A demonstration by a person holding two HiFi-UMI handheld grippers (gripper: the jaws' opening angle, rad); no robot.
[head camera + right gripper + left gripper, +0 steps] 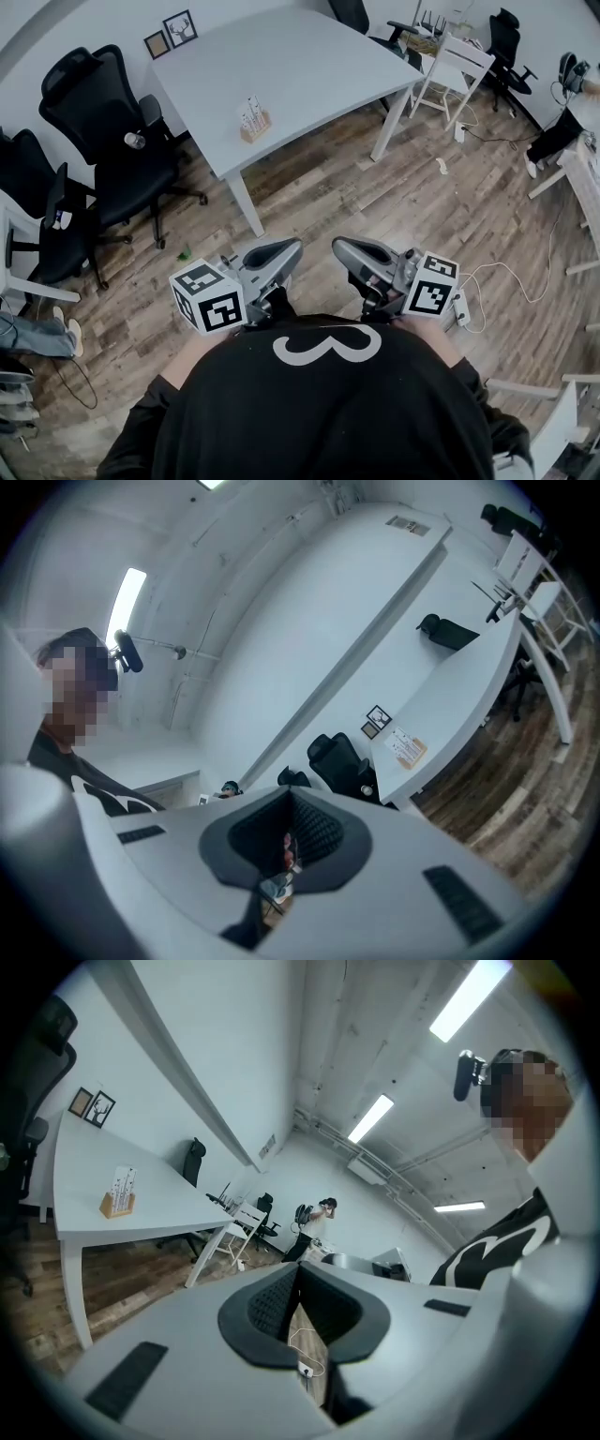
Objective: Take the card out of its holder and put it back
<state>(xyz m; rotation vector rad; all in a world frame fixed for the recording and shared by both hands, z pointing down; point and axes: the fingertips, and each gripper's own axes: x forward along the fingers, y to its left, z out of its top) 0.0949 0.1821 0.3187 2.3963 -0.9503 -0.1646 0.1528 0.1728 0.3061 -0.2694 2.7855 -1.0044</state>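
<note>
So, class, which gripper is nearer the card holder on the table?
Left, slightly: the left gripper is nearly in line with the card holder; right gripper is offset rightward.

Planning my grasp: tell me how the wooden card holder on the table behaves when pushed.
The wooden holder looks small and probably light, so it may slide on the smooth table. Its upright cards stand tall, so it could tip.

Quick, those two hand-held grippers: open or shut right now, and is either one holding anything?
Left hand-held gripper: closed, holding nothing.
Right hand-held gripper: closed, holding nothing.
</note>
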